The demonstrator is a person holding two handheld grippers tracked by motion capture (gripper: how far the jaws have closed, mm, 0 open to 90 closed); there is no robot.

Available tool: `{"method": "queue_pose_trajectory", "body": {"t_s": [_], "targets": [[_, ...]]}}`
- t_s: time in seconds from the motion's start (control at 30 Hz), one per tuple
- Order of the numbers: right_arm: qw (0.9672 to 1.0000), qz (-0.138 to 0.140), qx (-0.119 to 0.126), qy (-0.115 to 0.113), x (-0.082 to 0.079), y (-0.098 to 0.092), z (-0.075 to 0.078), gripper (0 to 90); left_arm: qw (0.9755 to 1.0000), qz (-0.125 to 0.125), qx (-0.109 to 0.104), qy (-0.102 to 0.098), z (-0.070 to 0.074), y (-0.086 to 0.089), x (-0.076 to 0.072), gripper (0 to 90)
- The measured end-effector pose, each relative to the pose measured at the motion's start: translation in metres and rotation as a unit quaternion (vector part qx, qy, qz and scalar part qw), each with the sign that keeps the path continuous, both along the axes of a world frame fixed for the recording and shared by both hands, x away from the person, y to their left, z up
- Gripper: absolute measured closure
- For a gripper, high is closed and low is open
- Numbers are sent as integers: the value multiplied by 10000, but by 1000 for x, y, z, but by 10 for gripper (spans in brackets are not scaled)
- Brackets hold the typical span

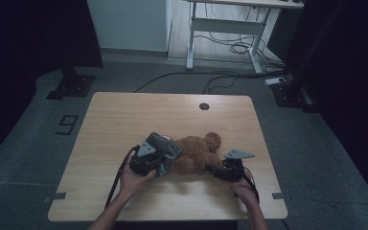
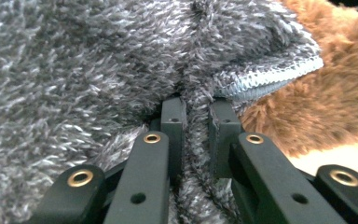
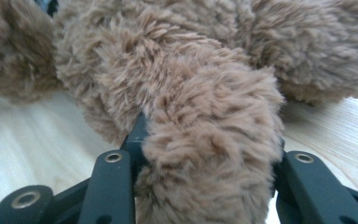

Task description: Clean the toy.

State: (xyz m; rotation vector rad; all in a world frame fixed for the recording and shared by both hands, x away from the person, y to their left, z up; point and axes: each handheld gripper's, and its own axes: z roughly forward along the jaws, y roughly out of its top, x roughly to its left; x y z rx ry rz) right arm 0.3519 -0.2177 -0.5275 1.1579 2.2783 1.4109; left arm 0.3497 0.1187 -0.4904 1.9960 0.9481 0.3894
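A brown teddy bear [image 1: 199,153] lies on the light wooden table [image 1: 124,120], near the person's edge and about midway across it. A grey fleece garment [image 1: 165,146] covers the bear's left-hand end as the high view shows it.

The left gripper [image 1: 165,165] sits against that grey garment. In the left gripper view its jaws stand close together with a narrow fold of the grey fleece [image 2: 121,70] pinched between the pads; the garment's stitched pale hem runs just above the jaw tips, and brown fur [image 2: 326,93] shows beside it.

The right gripper [image 1: 213,168] meets the bear from the other side. In the right gripper view a thick furry limb of the bear [image 3: 214,154] fills the gap between its jaws, which press against the fur on both sides. The tabletop [image 3: 37,140] shows pale beneath.
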Motion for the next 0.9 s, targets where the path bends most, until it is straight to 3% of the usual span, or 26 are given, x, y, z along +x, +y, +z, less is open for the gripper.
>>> {"method": "queue_pose_trajectory", "body": {"t_s": [0.13,0.23,0.33,0.4,0.53,0.67,0.73,0.83,0.87,0.9], "targets": [[9997,-195,-148,4,8,11,-9,554,9999,130,-3,4,-1,0,14,792],[9991,-393,-159,-25,16,14,-13,553,9996,201,-153,152,1,0,24,791],[9984,-544,-116,-78,20,12,-13,554,9988,180,-382,240,16,1,25,786],[9987,-506,-54,-72,19,8,-13,553,9986,79,-509,133,32,-4,22,787],[9990,-434,49,-69,17,3,-12,551,9977,-298,-602,-107,59,-31,17,786],[9989,-359,0,-288,12,2,-12,545,9965,-642,-526,-39,72,-69,20,782],[9990,-343,3,-292,10,2,-11,545,9961,-768,-398,158,67,-90,25,781],[9990,-351,51,-254,9,1,-8,550,9949,-872,171,482,39,-115,30,781],[9991,-339,79,-252,9,-1,-7,552,9943,-900,185,536,29,-116,30,782],[9991,-353,46,-209,9,-2,-7,553,9941,-924,65,570,22,-115,30,785]]}}
